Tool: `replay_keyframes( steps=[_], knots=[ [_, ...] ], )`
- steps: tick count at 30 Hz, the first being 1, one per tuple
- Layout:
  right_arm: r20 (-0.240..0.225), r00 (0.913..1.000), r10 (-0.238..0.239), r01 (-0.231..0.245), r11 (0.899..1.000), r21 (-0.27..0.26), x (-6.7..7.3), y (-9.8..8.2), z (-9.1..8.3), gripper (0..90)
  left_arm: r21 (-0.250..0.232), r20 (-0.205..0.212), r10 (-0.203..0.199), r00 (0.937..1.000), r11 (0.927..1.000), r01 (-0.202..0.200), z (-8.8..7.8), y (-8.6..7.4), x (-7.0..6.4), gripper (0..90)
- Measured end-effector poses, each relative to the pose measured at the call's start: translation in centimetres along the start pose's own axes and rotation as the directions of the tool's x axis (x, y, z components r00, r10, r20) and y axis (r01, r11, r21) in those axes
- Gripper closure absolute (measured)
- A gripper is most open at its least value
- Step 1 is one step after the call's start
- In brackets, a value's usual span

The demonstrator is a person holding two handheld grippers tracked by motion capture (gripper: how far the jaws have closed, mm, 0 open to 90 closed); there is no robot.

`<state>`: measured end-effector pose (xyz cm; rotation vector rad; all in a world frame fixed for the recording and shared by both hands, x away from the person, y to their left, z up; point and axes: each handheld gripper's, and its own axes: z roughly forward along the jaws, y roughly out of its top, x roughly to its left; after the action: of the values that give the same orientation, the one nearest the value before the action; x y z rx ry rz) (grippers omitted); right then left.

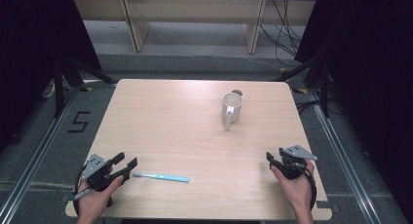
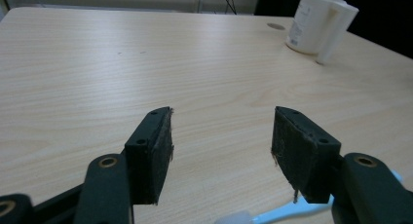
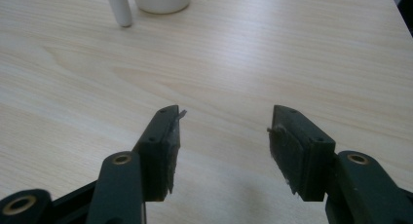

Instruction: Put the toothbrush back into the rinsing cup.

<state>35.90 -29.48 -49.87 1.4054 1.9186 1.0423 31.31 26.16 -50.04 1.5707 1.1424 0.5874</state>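
High view puts the toothbrush [image 1: 160, 177] flat on the table [image 1: 195, 131] just beside the left gripper [image 1: 124, 166], long axis running left to right, bristle end nearest; its jaws stand spread and empty; the right gripper [image 1: 275, 160], also spread, sits well apart.

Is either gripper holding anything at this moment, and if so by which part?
Nothing is held. The left gripper and right gripper both stand open with only table between their jaws. The toothbrush lies on the table beside the left gripper, ungripped.
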Motion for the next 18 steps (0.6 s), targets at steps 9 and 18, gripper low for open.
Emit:
replay_keyframes(
  steps=[9,18],
  knots=[
    [-0.031,0.9984,-0.048,0.049,0.999,0.022,1.1,0.7,-0.1,44.8,0.175,0.194,0.254,0.9474,0.9414,-0.289,0.4,2.9,-0.3,41.6],
    [-0.026,0.9926,-0.118,0.12,0.992,0.051,1.1,0.7,0.0,45.8,0.316,0.462,0.449,0.7649,0.7223,-0.615,2.9,5.2,-0.7,51.8]
  ],
)
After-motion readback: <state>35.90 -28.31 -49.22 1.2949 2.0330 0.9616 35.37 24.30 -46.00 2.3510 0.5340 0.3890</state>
